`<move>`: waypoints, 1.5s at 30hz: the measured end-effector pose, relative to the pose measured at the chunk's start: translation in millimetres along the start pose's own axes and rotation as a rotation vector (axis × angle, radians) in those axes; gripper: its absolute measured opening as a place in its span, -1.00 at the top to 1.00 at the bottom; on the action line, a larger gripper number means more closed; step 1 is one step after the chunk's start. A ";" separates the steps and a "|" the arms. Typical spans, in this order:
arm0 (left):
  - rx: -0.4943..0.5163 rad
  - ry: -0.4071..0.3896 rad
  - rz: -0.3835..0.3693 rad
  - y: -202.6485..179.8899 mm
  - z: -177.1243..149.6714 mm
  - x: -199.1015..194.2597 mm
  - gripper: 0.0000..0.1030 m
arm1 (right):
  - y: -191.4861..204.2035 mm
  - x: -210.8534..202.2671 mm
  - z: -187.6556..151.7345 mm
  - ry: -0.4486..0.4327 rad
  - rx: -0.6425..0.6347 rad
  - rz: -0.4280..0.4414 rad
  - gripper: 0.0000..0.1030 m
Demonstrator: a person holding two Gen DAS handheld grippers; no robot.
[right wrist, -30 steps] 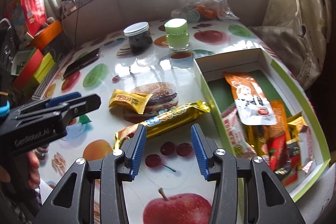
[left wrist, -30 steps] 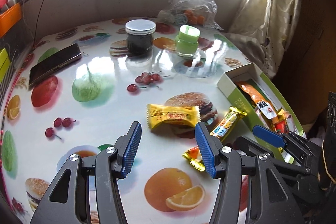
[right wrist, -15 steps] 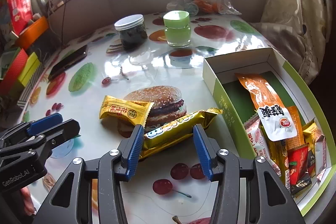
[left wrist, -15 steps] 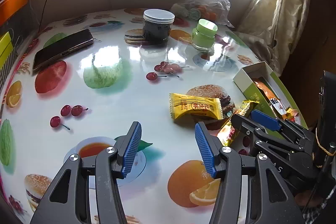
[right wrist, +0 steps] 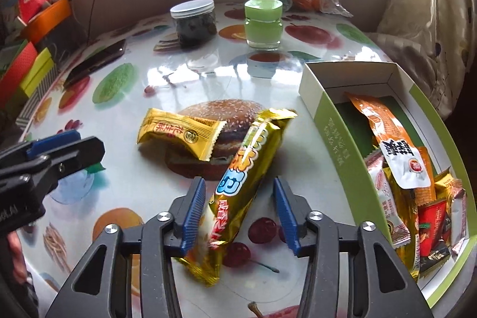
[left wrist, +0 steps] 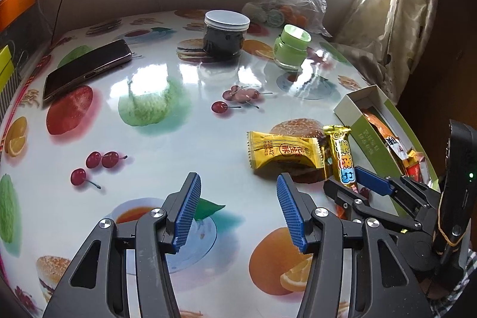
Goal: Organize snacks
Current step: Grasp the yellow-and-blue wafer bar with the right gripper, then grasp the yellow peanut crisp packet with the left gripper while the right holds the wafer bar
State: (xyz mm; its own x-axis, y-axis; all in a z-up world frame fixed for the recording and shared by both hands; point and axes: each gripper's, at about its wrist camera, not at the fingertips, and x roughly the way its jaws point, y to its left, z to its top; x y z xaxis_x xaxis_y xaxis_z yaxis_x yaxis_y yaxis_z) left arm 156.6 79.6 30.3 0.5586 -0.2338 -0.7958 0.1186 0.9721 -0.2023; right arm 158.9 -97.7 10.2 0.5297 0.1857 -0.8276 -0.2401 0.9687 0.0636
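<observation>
Two wrapped snacks (right wrist: pixel 182 136) beside box edge (right wrist: pixel 334 133)

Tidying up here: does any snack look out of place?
Two do: the long gold bar lies askew between the right tool's fingers, and a yellow packet sits on the table, both outside the green box.

Your left gripper (left wrist: pixel 238 206) hovers open over the fruit-print table (left wrist: pixel 149 139); your right gripper (left wrist: pixel 351 184) straddles the gold snack bar (left wrist: pixel 341 152).
</observation>
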 end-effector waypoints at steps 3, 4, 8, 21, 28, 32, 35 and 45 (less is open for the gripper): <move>0.031 0.003 -0.009 -3.8 3.8 3.3 -0.05 | -5.7 -3.6 -4.1 -0.003 -0.007 -0.012 0.55; 0.046 0.005 -0.012 -6.0 5.4 4.5 -0.05 | -8.8 -5.0 -5.4 -0.002 -0.001 -0.013 0.58; 0.121 0.020 -0.015 -16.1 12.0 10.7 -0.05 | -16.6 -10.0 -12.3 -0.007 0.005 -0.005 0.58; 0.426 0.084 0.008 -56.1 29.2 45.0 -0.06 | -23.8 -15.7 -18.8 -0.011 0.014 0.047 0.57; 0.492 0.111 0.026 -61.9 29.2 61.0 -0.06 | -26.7 -15.6 -17.9 -0.008 0.026 0.065 0.57; 0.493 0.122 0.021 -63.2 33.8 67.0 -0.06 | -28.1 -15.3 -17.8 -0.010 0.032 0.074 0.57; 0.480 0.130 0.002 -63.8 38.6 71.1 -0.06 | -29.3 -15.6 -18.3 -0.011 0.032 0.080 0.57; 0.384 0.138 -0.015 -54.2 42.4 77.6 -0.20 | -29.5 -16.0 -18.4 -0.011 0.031 0.080 0.57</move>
State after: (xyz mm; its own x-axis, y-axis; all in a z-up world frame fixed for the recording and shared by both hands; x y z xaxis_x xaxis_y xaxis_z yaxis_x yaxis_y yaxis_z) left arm 228.3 9.5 3.7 0.4422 -0.2229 -0.8688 0.4388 0.8986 -0.0072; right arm 142.6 -132.3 11.2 0.5192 0.2643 -0.8128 -0.2569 0.9553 0.1465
